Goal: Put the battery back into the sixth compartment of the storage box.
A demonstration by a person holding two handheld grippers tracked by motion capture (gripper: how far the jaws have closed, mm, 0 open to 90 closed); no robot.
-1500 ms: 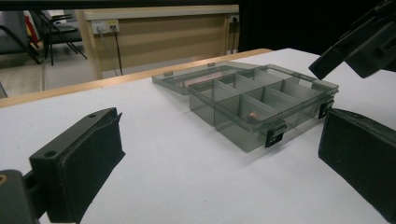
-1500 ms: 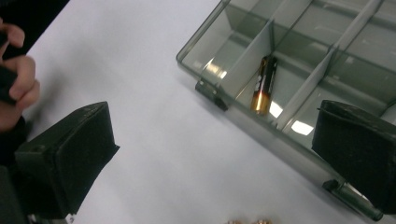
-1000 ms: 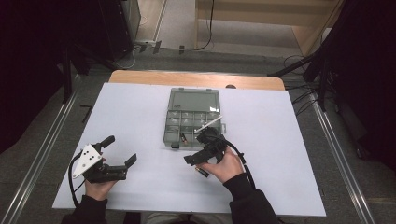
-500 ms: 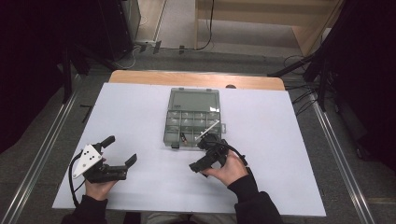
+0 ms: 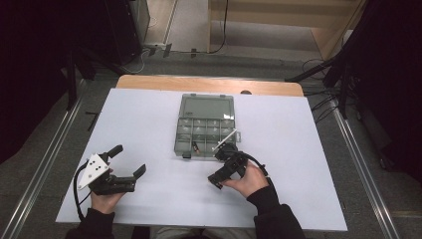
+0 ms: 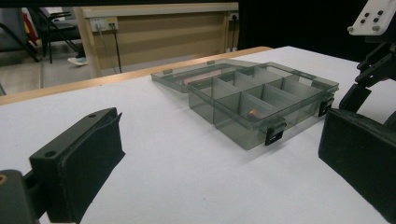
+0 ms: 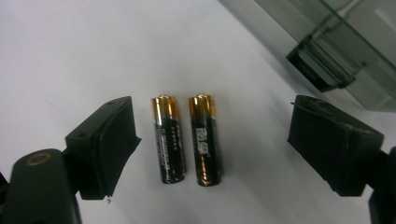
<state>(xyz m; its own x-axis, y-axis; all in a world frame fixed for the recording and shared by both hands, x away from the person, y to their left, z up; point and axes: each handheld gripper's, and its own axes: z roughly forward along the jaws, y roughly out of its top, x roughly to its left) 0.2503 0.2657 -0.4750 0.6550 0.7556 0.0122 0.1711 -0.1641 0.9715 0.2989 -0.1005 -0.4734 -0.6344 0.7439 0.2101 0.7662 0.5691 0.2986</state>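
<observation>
Batteries (image 7: 189, 138), two side by side on the desk (image 7: 56, 51), are lying between my right claw (image 7: 212, 149)'s jaws, which are closing in but still spread; I'm risking pinching both, or rolling one away

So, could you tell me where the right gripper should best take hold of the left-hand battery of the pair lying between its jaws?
Probably across the black middle of the left battery, from straight above. It lies flat on the table, close beside its twin, so the right gripper, whose jaws have just been closing, may catch both unless it shifts over.
</observation>
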